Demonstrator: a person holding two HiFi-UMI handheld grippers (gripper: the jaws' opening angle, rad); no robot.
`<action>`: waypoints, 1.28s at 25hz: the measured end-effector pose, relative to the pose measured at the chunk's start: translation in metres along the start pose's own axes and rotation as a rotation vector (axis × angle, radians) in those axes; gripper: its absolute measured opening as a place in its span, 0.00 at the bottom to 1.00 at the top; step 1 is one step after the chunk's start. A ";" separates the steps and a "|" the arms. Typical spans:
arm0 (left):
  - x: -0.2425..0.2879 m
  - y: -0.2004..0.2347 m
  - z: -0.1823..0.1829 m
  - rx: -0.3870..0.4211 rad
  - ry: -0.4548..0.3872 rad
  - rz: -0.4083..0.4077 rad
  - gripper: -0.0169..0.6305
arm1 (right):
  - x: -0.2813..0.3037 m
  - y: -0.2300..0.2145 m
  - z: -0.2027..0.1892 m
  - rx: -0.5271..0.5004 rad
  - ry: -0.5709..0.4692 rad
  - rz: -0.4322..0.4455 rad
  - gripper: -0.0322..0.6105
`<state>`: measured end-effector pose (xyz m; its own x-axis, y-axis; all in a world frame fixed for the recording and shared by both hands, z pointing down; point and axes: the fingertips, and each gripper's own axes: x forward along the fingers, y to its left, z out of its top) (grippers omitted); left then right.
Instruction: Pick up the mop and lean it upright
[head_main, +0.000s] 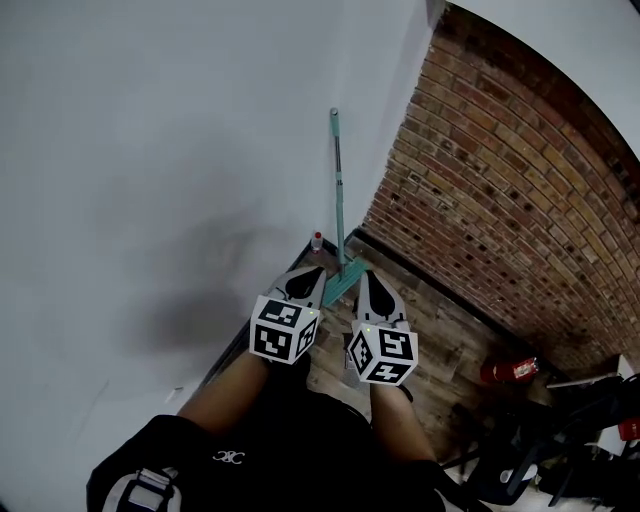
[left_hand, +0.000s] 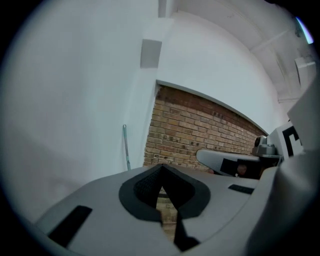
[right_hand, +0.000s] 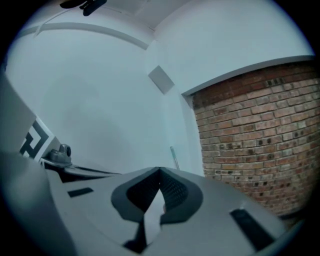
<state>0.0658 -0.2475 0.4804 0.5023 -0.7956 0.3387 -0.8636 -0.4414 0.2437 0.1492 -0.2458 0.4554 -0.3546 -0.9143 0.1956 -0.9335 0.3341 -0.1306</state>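
1. In the corner where the white wall (head_main: 180, 150) meets the brick wall (head_main: 500, 200), the mop (head_main: 338, 190) stands nearly upright. Its teal handle rests against the white wall and its head sits down on the wooden floor (head_main: 440, 340).
2. The left claw (head_main: 303, 283) is closed and empty. Its own view shows the pads meeting at the tips with nothing between them.
3. The right claw (head_main: 372, 295) is likewise pressed together and holds nothing, as its own view shows.
4. Both claws sit side by side close to the person's body and point toward the corner. From the head view the mop head appears just past their tips, between the two.
5. Each gripper view shows the handle small and beyond the tips. It lies left of the left claw's line (left_hand: 126, 150) and slightly right of the right claw's line (right_hand: 173, 157). Neither claw touches it.
6. As I judge it, the leaning is done, and the step in hand is to leave the mop standing.
7. To do that well, keep both claws clear of the mop head and avoid brushing the handle, since a nudge sideways along the smooth wall could send it sliding.
8. If it needs reseating, I would open one claw around the mid-handle, steer the top deeper into the corner, and mind the small red-capped bottle (head_main: 317, 240) beside the base.
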 end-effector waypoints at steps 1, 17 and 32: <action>0.014 0.008 0.007 -0.005 -0.006 -0.007 0.02 | 0.015 -0.004 0.003 -0.013 -0.001 -0.001 0.07; 0.163 0.133 0.108 -0.018 -0.023 0.005 0.02 | 0.250 -0.045 0.046 -0.089 0.054 0.036 0.07; 0.192 0.183 0.125 -0.085 -0.033 0.228 0.02 | 0.392 -0.075 0.060 -0.216 0.094 0.179 0.26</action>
<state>-0.0016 -0.5330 0.4770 0.2918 -0.8845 0.3640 -0.9469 -0.2134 0.2405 0.0831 -0.6432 0.4832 -0.5085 -0.8147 0.2789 -0.8420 0.5382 0.0371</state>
